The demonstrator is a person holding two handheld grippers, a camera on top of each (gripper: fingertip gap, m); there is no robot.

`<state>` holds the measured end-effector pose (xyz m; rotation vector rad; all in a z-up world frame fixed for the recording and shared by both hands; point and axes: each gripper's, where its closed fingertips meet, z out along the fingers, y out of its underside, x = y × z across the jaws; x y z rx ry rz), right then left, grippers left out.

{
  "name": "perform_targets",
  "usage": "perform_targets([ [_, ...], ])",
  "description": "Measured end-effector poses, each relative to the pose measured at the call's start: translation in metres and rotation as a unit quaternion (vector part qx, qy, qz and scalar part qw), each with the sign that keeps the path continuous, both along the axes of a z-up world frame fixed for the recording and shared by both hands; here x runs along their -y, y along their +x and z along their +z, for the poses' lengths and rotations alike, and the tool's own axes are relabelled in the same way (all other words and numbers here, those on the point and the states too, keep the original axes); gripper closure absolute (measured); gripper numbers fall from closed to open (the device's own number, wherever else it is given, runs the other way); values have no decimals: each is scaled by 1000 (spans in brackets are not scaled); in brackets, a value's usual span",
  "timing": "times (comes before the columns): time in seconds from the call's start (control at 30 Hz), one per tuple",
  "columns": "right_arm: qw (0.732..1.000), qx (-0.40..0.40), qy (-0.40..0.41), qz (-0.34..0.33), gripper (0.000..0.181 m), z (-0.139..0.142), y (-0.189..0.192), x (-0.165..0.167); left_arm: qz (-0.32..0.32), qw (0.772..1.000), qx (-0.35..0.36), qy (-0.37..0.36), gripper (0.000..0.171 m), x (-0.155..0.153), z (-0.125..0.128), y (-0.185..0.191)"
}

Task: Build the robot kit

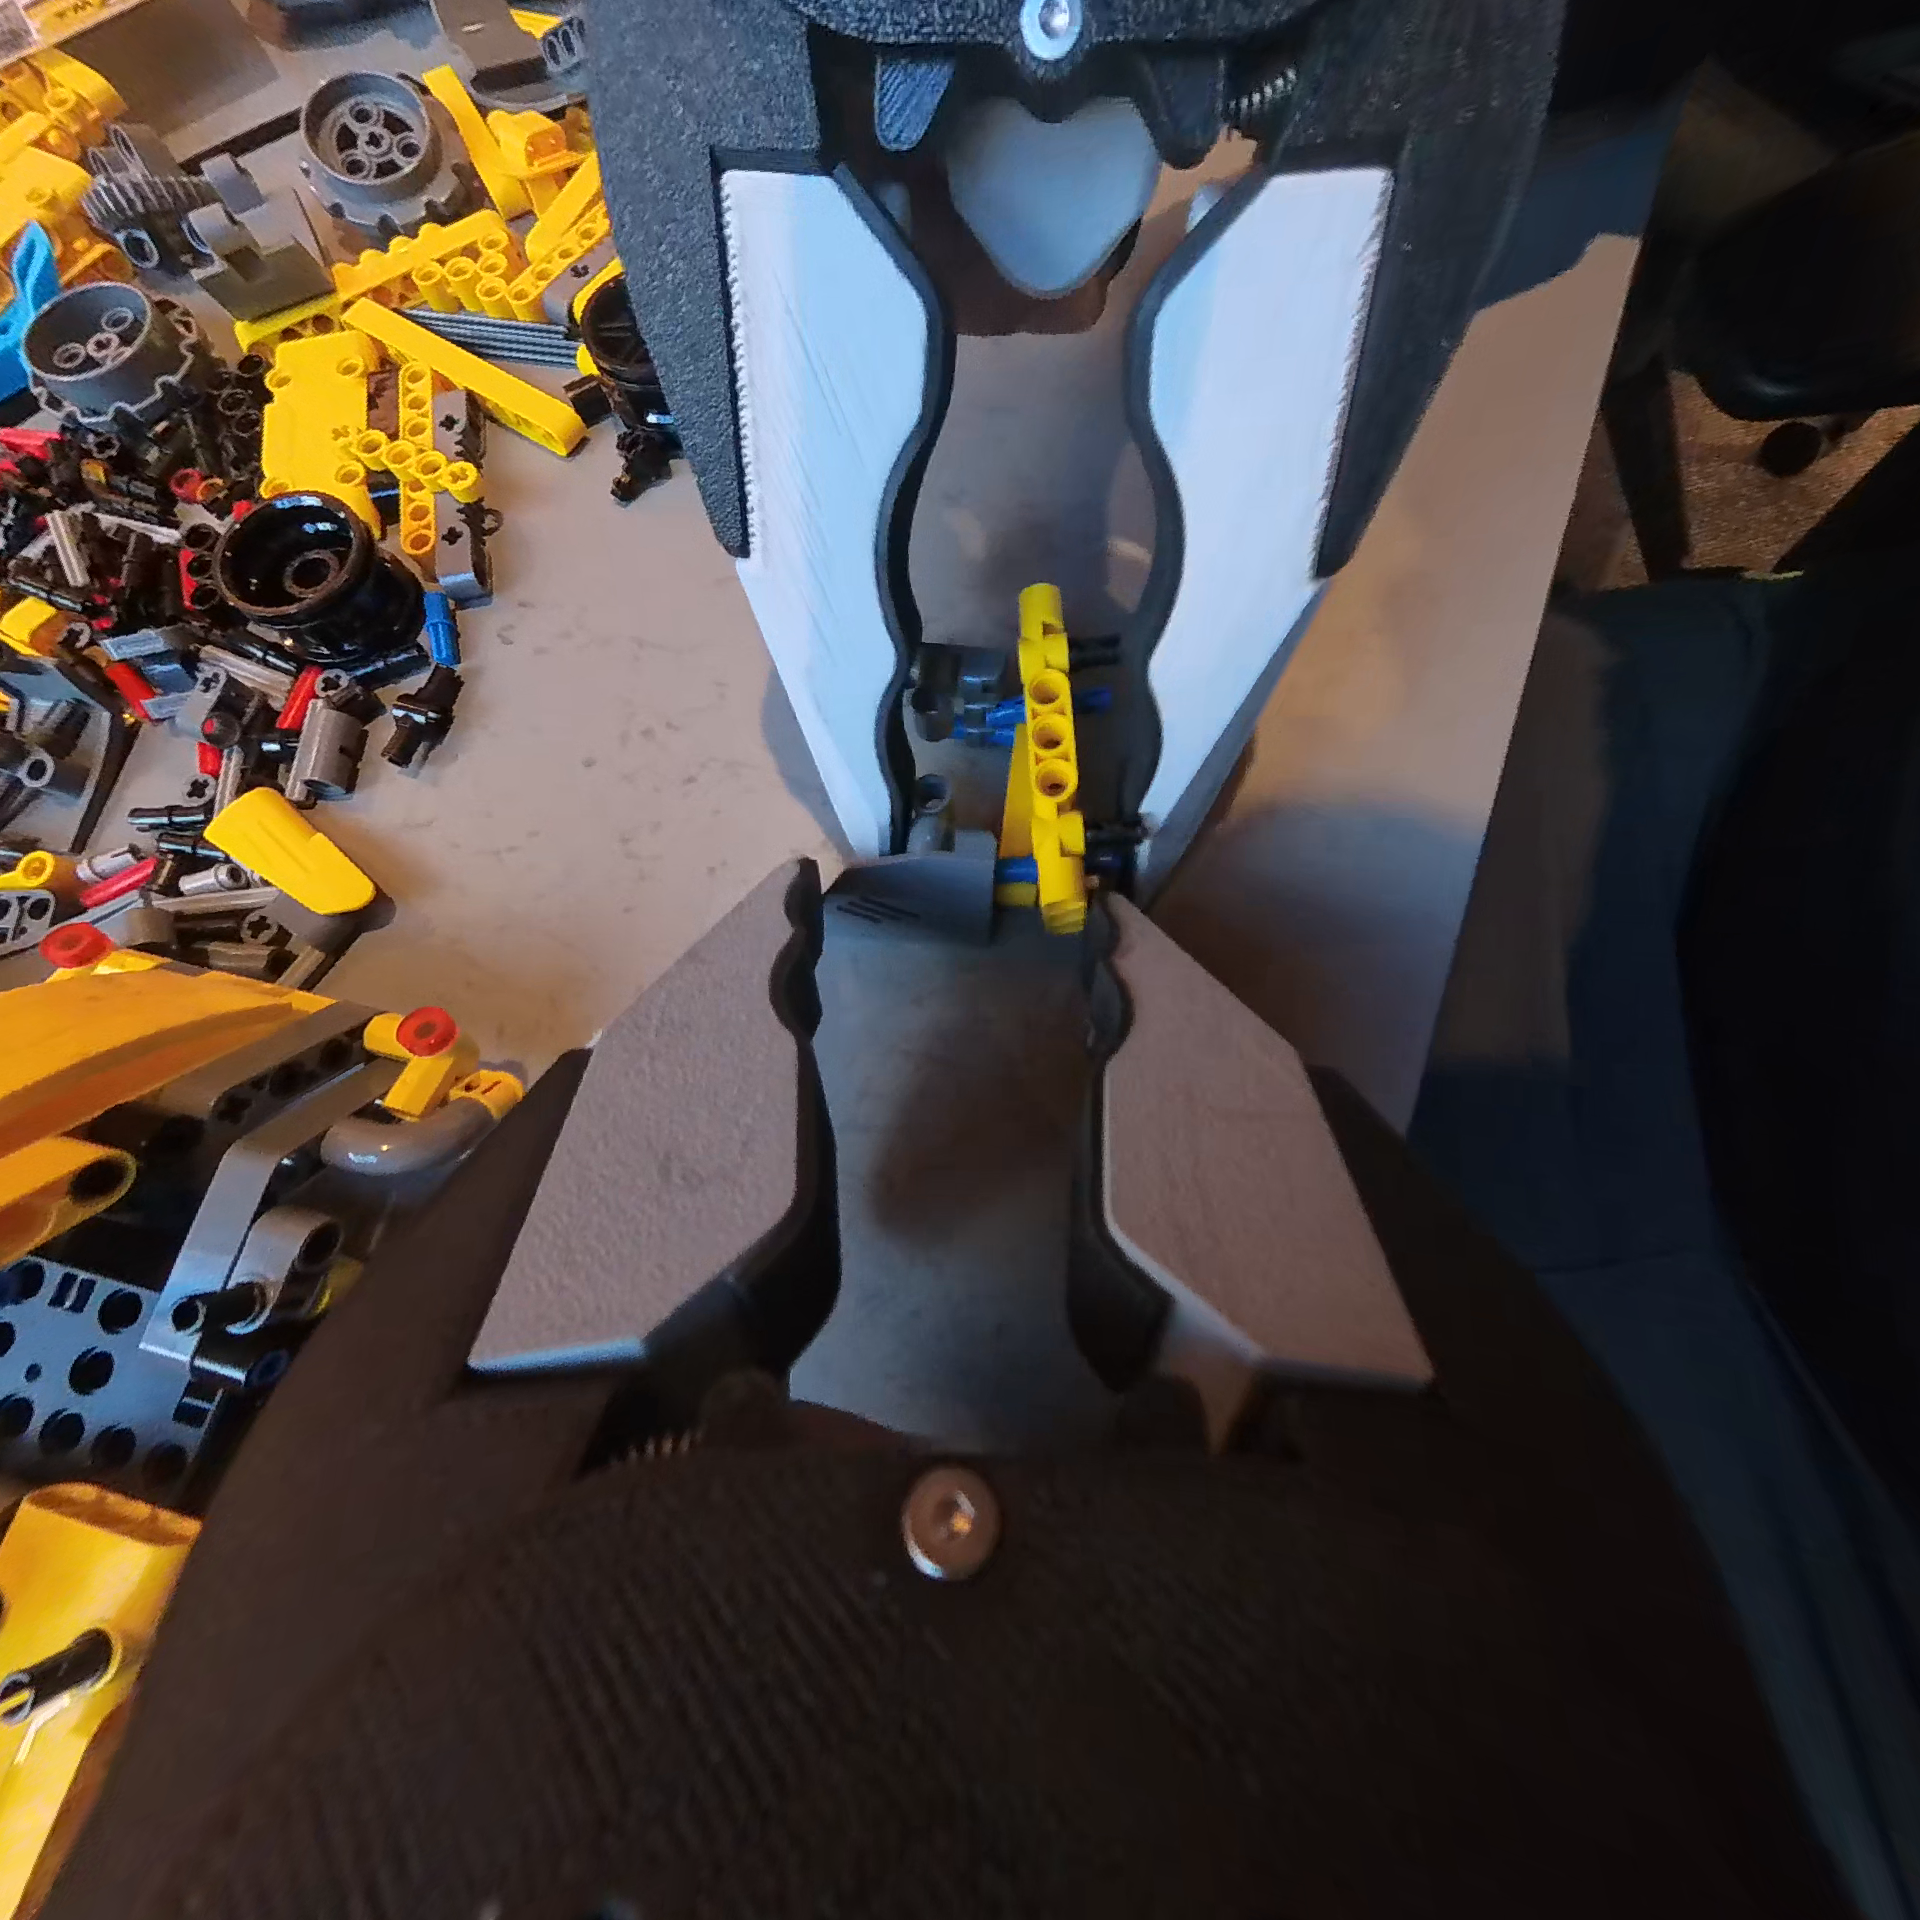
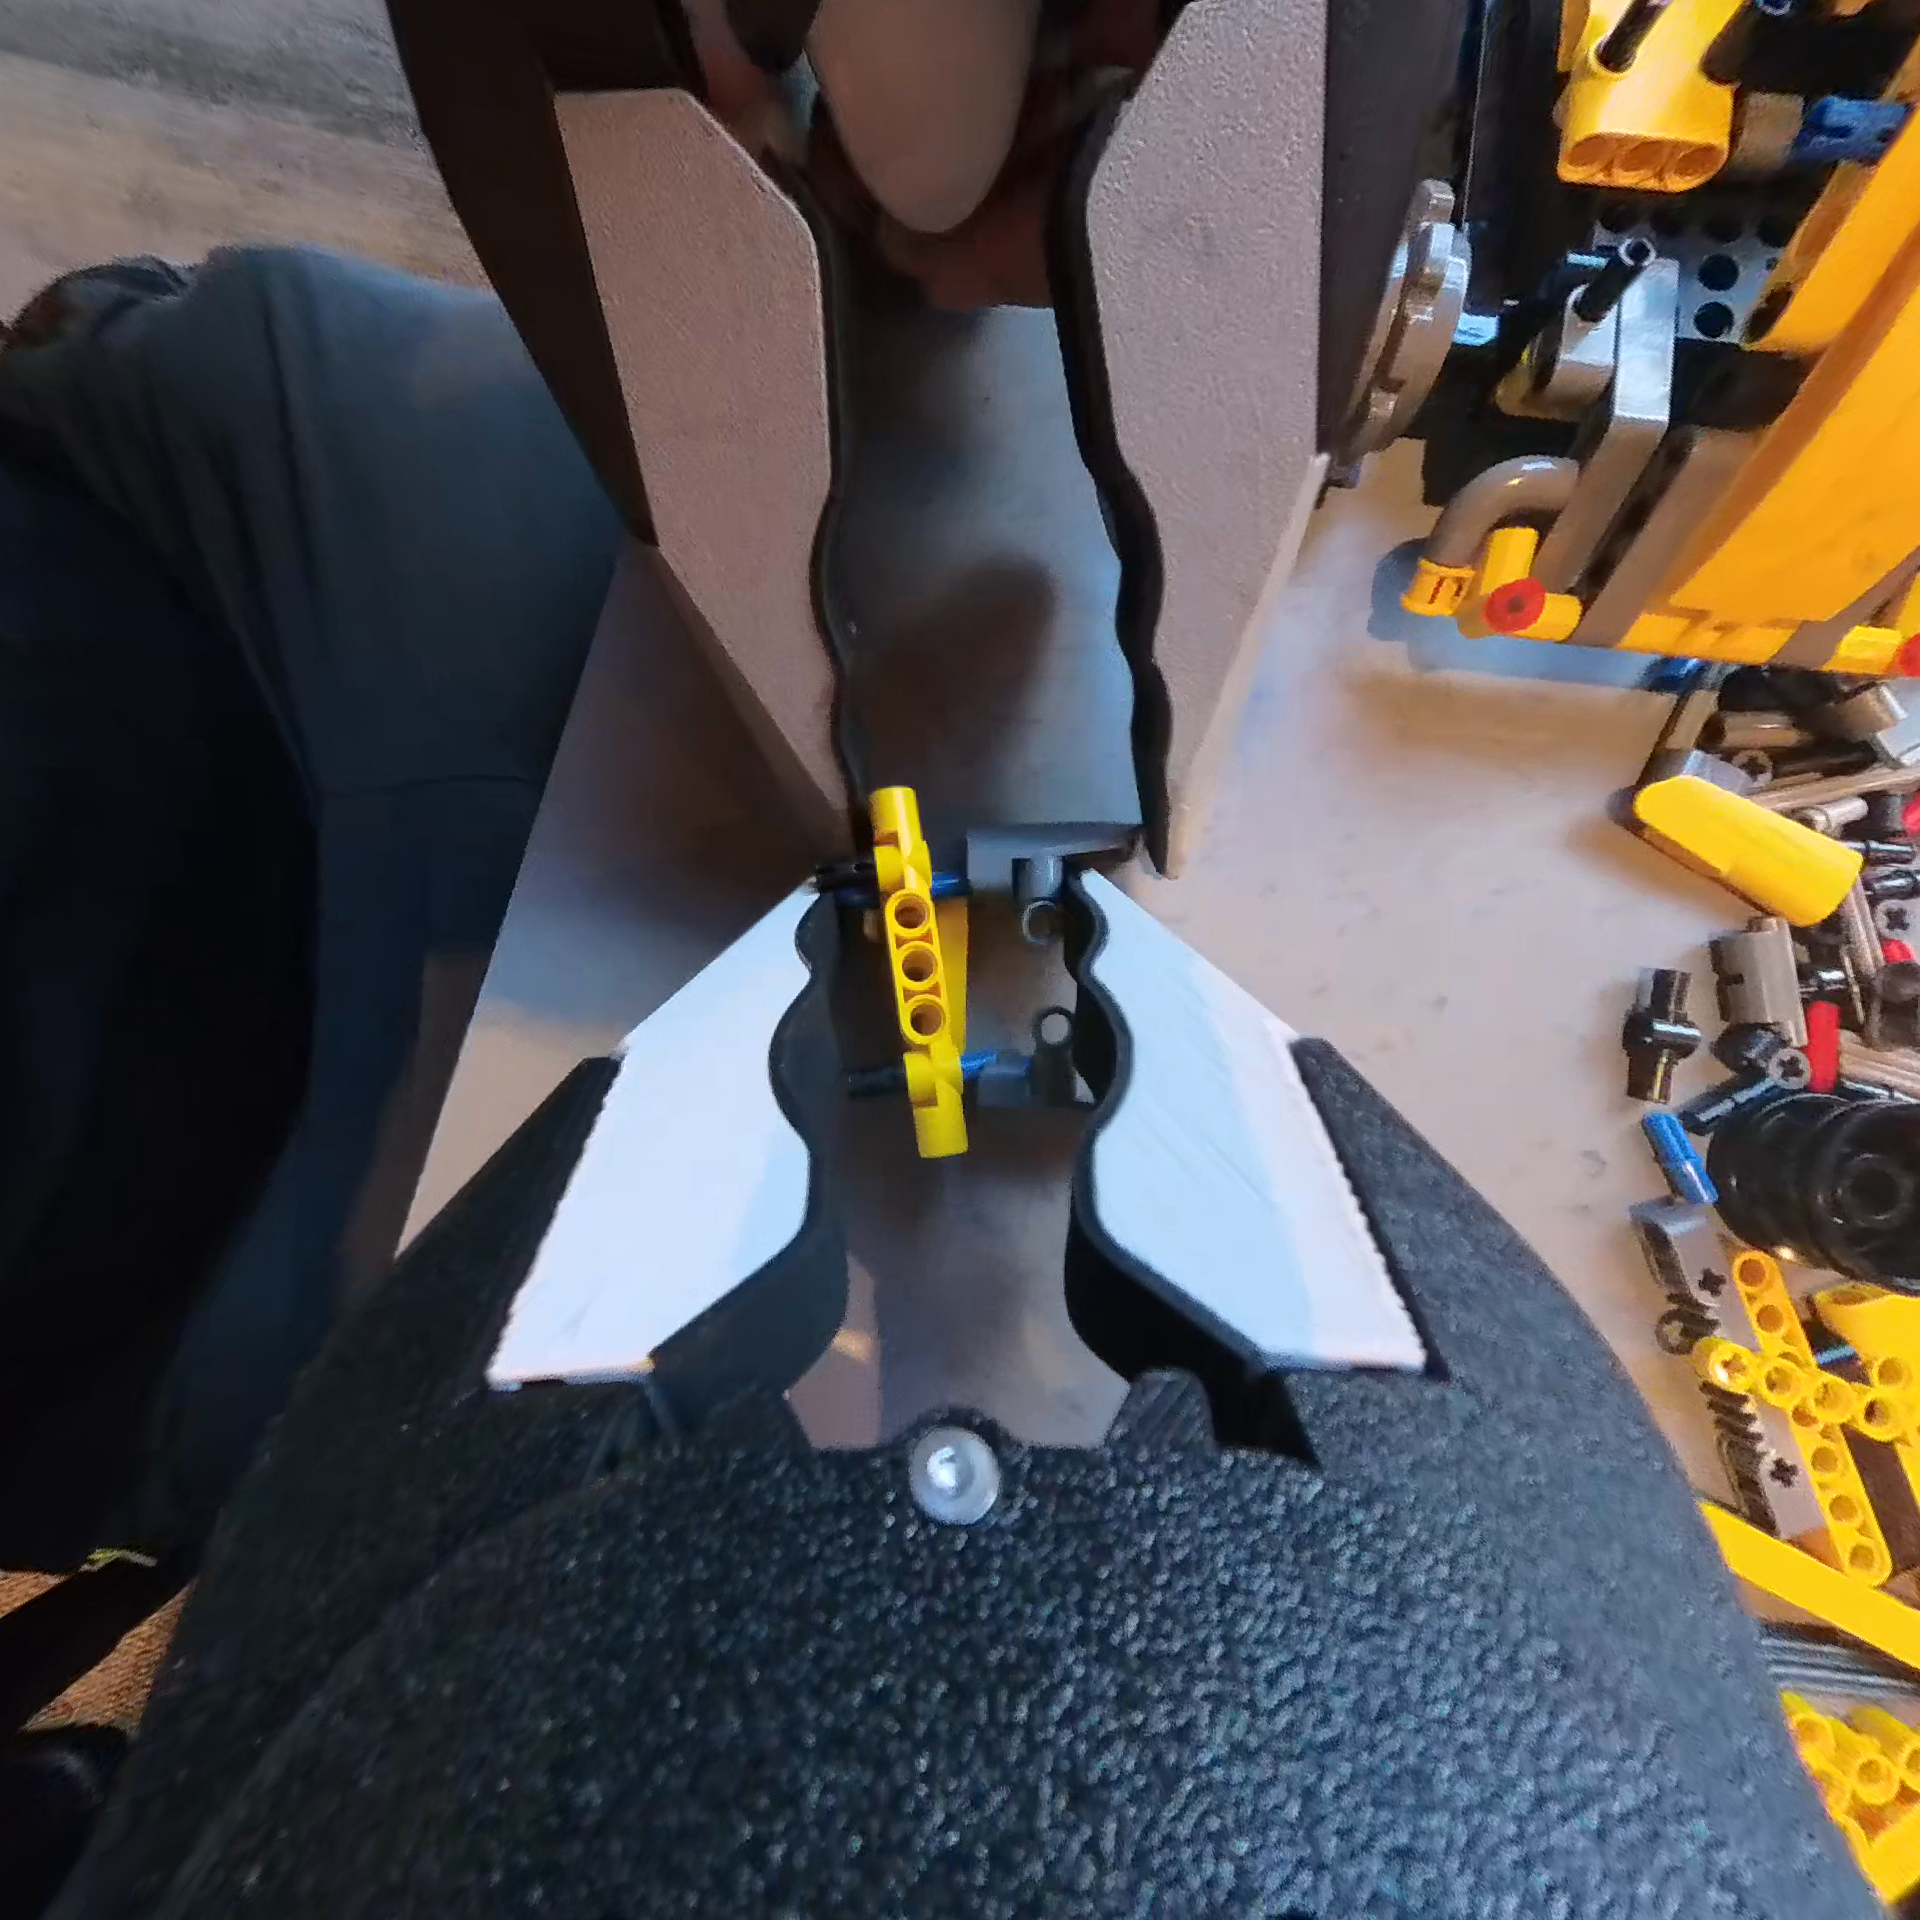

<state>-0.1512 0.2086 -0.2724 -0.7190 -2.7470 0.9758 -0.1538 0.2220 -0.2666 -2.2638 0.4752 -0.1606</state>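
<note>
A small assembly, a yellow holed beam (image 1: 1044, 743) with blue and black pins and grey connectors (image 1: 914, 904), hangs above the table between two grippers that face each other. My left gripper (image 1: 956, 894), with tan fingers, is shut on its near end, on the grey piece and the beam's tip. My right gripper (image 2: 951, 899), with white fingers, is shut on the same assembly, with the yellow beam (image 2: 920, 977) and grey connectors (image 2: 1044, 1049) between its pads. Each gripper also shows in the other's view: the right gripper (image 1: 1016, 831) and the left gripper (image 2: 1000, 842).
A pile of loose yellow, grey, black and red building pieces (image 1: 312, 468) covers the table to the left, with black wheels (image 1: 301, 582). A partly built yellow model (image 1: 156, 1091) stands close by (image 2: 1766, 416). A person's dark clothing (image 2: 260, 623) is beyond the table edge (image 2: 499, 935).
</note>
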Motion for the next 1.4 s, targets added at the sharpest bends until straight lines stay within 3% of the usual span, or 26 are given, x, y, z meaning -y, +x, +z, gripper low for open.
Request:
perform_targets([
  [0.13, 1000, -5, 1, -12, 139, 0, -1, 1, -1, 1000, -2, 1, 124, 0, 0, 0],
  [0.17, 999, -19, 1, -30, 140, 0, -5, 1, 12, 1000, -7, 8, 132, -3, 1, -3],
  [0.23, 999, -28, -5, -38, 140, 0, -7, 1, 10, 1000, -12, 9, 134, -3, 1, -3],
  [0.47, 998, -54, -13, 15, 147, -1, -3, 4, 1, 1000, -5, 11, 133, -2, 2, -1],
  [0.63, 999, -38, -20, 10, 145, 0, -4, 4, 5, 1000, 0, 8, 132, -2, 2, -3],
  [0.67, 999, -50, -11, 11, 143, 1, -4, 4, 5, 1000, -6, 11, 132, -2, 2, -3],
  [0.73, 997, -79, 10, 15, 121, 5, -5, 3, 10, 1000, -23, 6, 124, -1, -2, -3],
  [0.83, 995, -99, 10, 17, 110, 14, -2, 0, 11, 1000, -28, 7, 119, 0, -2, -2],
  [0.9, 995, -101, 11, 4, 107, 17, 0, -9, 14, 1000, -18, 3, 105, 1, -2, -1],
  [1.0, 993, -115, 4, -33, 103, 25, 3, -25, 24, 1000, -2, 9, 109, 1, 2, -2],
  [1.07, 992, -120, -8, -48, 105, 29, 12, -31, 31, 999, 3, 10, 109, 2, 2, -3],
  [1.23, 991, -112, -34, -59, 130, 30, 39, -33, 53, 998, 8, 22, 106, 4, 6, -6],
  [1.4, 994, -93, -8, -52, 150, 10, 50, -25, 84, 996, 19, 28, 106, 9, 9, -9],
])
